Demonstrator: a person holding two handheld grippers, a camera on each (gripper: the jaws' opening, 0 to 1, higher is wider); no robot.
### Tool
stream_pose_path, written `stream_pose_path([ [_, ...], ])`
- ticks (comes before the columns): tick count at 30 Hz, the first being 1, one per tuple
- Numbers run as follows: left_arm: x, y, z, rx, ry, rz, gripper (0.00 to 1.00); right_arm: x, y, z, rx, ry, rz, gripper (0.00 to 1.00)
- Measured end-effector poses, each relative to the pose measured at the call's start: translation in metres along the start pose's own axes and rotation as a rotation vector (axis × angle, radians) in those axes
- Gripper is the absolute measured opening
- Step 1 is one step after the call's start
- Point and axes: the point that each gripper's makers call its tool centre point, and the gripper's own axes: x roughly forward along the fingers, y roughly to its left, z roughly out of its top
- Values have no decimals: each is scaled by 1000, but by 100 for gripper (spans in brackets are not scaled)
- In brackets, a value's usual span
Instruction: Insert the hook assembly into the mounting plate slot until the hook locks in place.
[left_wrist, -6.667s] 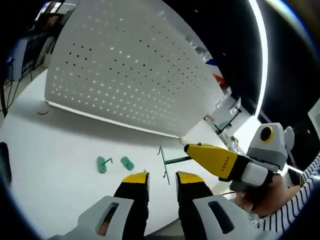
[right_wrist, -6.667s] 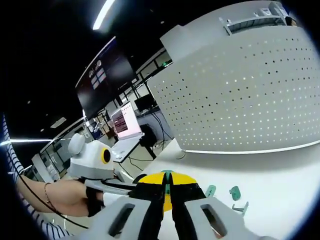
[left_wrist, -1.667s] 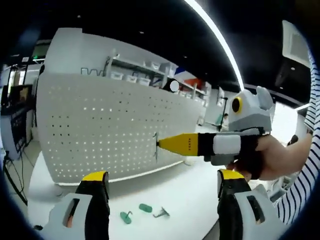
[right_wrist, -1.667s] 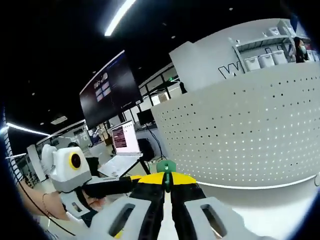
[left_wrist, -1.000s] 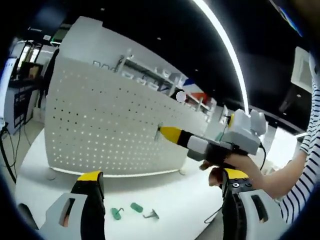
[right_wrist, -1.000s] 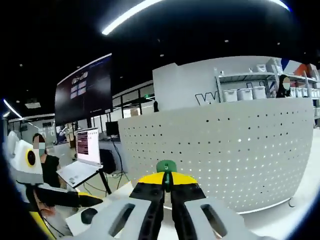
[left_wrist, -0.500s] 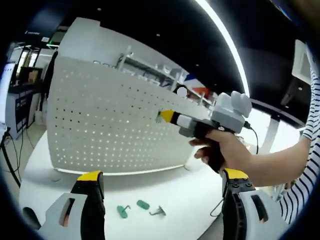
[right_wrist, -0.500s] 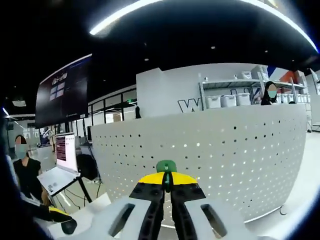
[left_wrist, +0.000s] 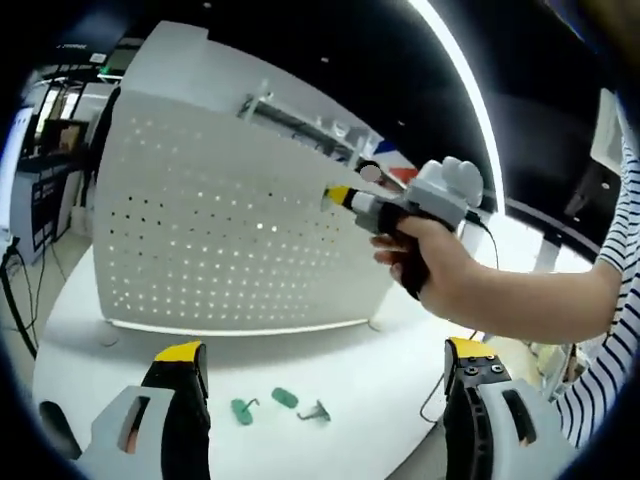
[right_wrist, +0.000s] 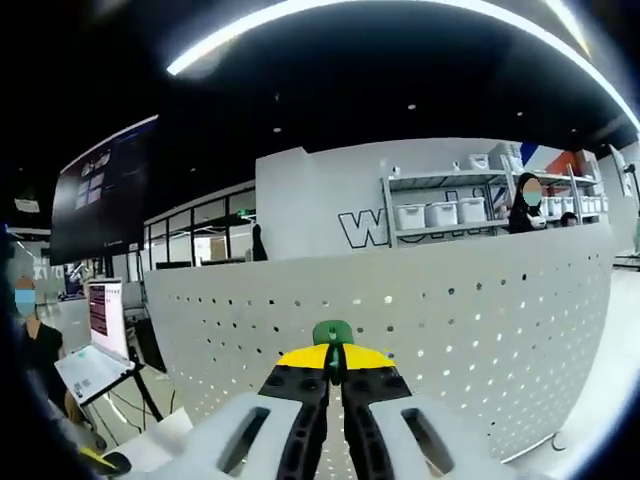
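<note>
The right gripper (left_wrist: 335, 195) is pointing its yellow tip right up against the white pegboard (left_wrist: 230, 240), jaws pinching a green hook (right_wrist: 332, 334) that's poking out above them. The left gripper (left_wrist: 325, 375) is hanging back over the white table (left_wrist: 380, 390), jaws sitting wide apart and holding nothing. Two green hooks (left_wrist: 262, 405) and a small metal hook (left_wrist: 315, 412) are lying on the table below the board.
</note>
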Motion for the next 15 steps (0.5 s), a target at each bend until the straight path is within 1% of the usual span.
stream_pose_path([
  [2, 1, 0, -3, 10, 14, 1, 100, 3, -2, 2, -7, -6, -6, 0],
  [6, 2, 3, -5, 0, 25, 10, 100, 7, -4, 4, -10, -16, -13, 0],
  [10, 1, 6, -4, -6, 21, 13, 100, 12, -3, 5, -25, -22, -3, 0],
  [12, 1, 8, -4, -11, 22, 18, 100, 16, -4, 7, -36, -34, -11, 0],
  [15, 0, 9, -4, -12, 31, 20, 100, 23, -8, 9, -7, -40, -30, 0],
])
